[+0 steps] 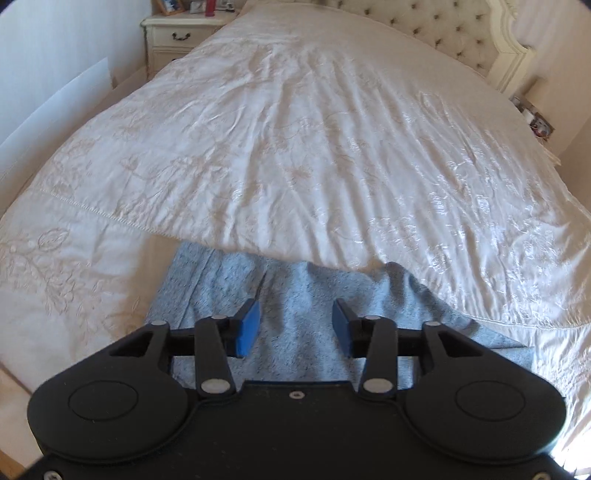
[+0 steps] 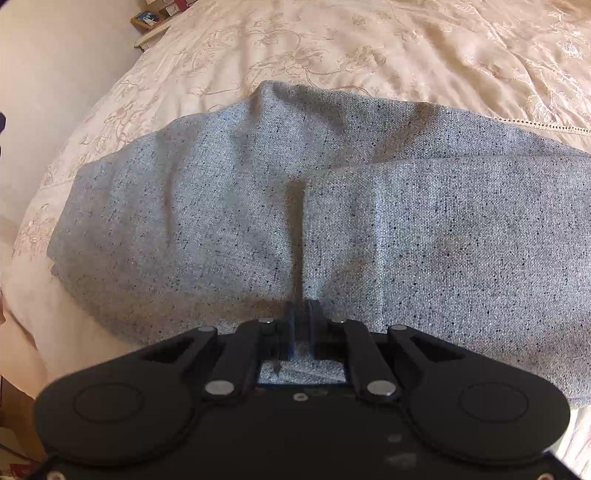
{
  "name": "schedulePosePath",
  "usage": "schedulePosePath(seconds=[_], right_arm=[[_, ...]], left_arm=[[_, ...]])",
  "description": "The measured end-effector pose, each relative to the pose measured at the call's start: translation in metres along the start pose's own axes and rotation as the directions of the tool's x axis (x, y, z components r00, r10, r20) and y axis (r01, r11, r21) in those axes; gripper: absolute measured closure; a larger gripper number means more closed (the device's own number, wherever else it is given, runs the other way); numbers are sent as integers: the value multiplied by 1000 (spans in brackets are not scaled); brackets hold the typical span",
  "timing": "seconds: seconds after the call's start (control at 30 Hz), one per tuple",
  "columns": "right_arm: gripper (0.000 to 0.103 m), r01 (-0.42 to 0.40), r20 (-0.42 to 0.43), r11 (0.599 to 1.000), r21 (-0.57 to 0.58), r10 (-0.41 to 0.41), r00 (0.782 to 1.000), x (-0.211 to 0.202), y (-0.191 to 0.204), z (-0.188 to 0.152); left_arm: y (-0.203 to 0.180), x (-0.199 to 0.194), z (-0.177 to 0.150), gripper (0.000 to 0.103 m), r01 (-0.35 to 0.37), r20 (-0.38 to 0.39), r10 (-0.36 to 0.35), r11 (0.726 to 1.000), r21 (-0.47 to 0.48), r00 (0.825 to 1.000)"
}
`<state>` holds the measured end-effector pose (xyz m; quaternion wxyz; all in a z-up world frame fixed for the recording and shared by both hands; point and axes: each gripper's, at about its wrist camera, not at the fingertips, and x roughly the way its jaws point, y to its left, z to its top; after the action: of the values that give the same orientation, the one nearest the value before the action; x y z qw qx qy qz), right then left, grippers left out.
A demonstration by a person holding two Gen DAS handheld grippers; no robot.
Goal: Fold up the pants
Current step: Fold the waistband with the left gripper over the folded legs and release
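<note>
The grey speckled pants point(image 2: 406, 229) lie on the cream embroidered bedspread point(image 2: 332, 44), with one layer folded over another. My right gripper point(image 2: 303, 314) is shut on a pinch of the pants fabric at their near edge. In the left wrist view the pants point(image 1: 295, 295) lie at the near edge of the bed, partly under my left gripper point(image 1: 295, 325). The left gripper is open, its blue pads point(image 1: 246, 328) apart just above the fabric, holding nothing.
The bedspread point(image 1: 295, 147) spreads wide beyond the pants. A cream nightstand point(image 1: 177, 35) stands at the far left, a tufted headboard point(image 1: 443, 26) at the far end. Another bedside surface with small items point(image 1: 537, 122) is at the far right.
</note>
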<state>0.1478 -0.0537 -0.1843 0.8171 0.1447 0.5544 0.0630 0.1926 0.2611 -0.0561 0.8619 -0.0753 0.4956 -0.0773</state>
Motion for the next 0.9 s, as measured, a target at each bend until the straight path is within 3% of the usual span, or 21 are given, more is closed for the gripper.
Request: schedulePosePath(seconds=[0.1, 0.2, 0.3, 0.4, 0.63, 0.8, 0.87, 0.9], right_arm=[[93, -4, -12, 1000, 2, 4, 1000, -3, 3, -2], [93, 1, -23, 1000, -16, -1, 1000, -2, 8, -4], [93, 11, -29, 1000, -19, -12, 1000, 1, 9, -1], [93, 24, -31, 999, -25, -24, 999, 4, 11, 0], [93, 53, -34, 998, -30, -54, 998, 11, 18, 3], [93, 60, -27, 998, -14, -60, 998, 10, 19, 2], [93, 57, -24, 998, -10, -58, 998, 9, 19, 2], [93, 57, -23, 998, -10, -57, 998, 7, 19, 2]], left_arm=[[34, 17, -20, 47, -40, -33, 37, 995, -87, 999], [69, 39, -38, 44, -60, -121, 35, 976, -208, 992], [87, 58, -51, 44, -93, -177, 50, 965, -245, 983], [95, 75, -61, 42, -126, -194, 80, 963, -237, 978], [109, 110, -50, 33, -96, -171, 48, 954, -284, 984], [126, 123, -42, 31, -37, -151, -26, 915, -401, 988], [125, 123, -39, 38, -23, -136, -33, 919, -392, 990], [123, 121, -37, 54, -4, -125, -46, 927, -375, 991]])
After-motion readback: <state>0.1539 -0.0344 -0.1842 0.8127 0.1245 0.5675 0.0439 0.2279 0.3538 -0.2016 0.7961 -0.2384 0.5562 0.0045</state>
